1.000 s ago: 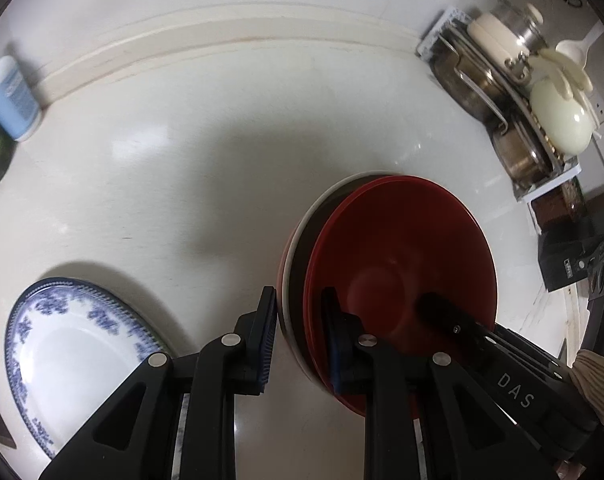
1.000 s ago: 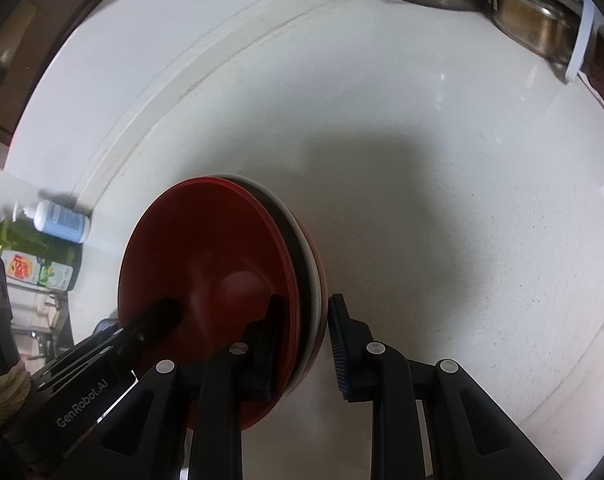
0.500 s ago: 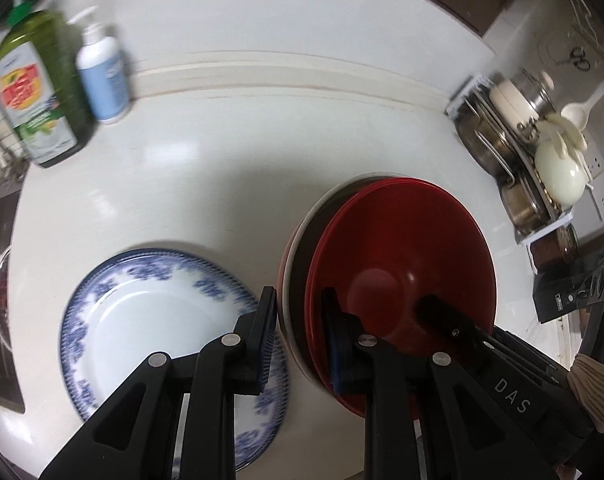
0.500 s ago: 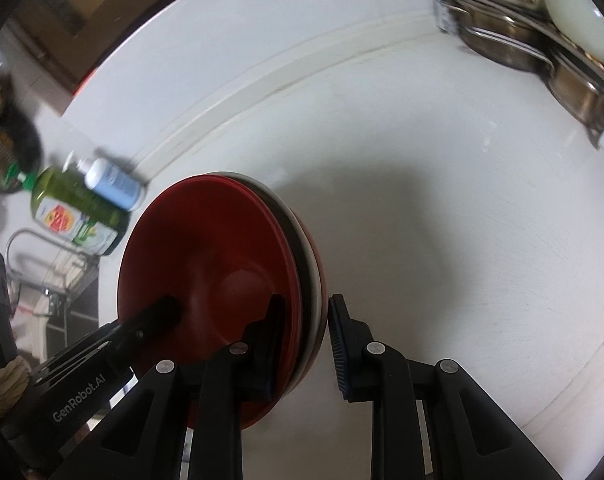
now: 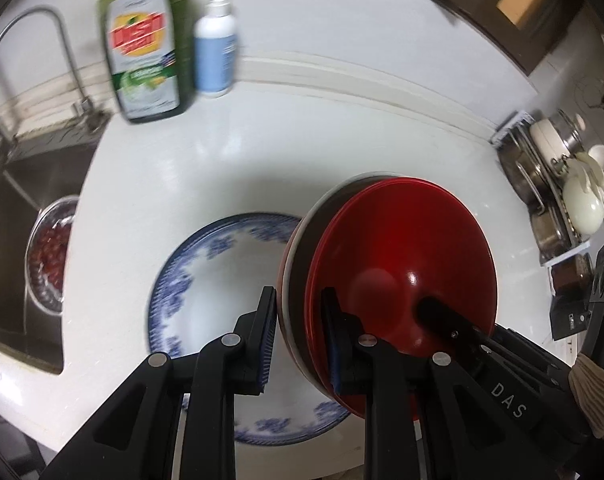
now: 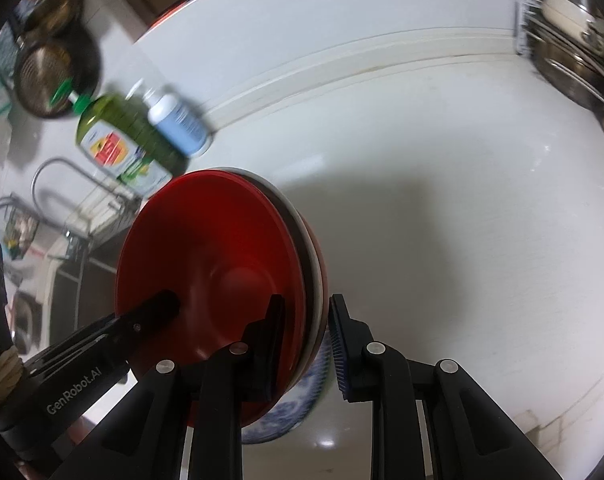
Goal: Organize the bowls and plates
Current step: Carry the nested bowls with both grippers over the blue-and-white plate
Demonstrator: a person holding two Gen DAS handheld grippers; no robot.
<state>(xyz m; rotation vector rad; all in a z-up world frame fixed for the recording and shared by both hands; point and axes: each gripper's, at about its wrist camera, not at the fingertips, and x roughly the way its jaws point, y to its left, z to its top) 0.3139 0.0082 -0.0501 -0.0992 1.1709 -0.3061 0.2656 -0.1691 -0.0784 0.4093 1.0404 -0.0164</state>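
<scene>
Left gripper [image 5: 298, 334], black two-finger tool with blue ribbed pads: your jaws are clamped on the near rim of a nested stack of bowls [image 5: 397, 276], glossy red bowl uppermost, a white-rimmed one and another red one beneath it. Right gripper [image 6: 306, 344], same make: clenched on the opposite rim of that stack, one finger inside the red bowl, the other against the outer wall. You hold the stack between both tools, tilted, clear of the white stone countertop [image 5: 262, 148]. Item beneath: round white plate with blue floral border [image 5: 206, 280], lying flat on the countertop, its right part hidden under the stack; in the right wrist view only a sliver of it shows below the bowls. Background items, left wrist view: green dish-soap bottle with red and yellow label [image 5: 146, 40], upright beside a white pump bottle with pale blue label [image 5: 216, 44], both at the back edge; curved steel tap [image 5: 34, 40] over a steel sink [image 5: 10, 216] holding a metal bowl of red fruit [image 5: 50, 252]; wire rack of steel pots and cream lids [image 5: 557, 184] at far right.
</scene>
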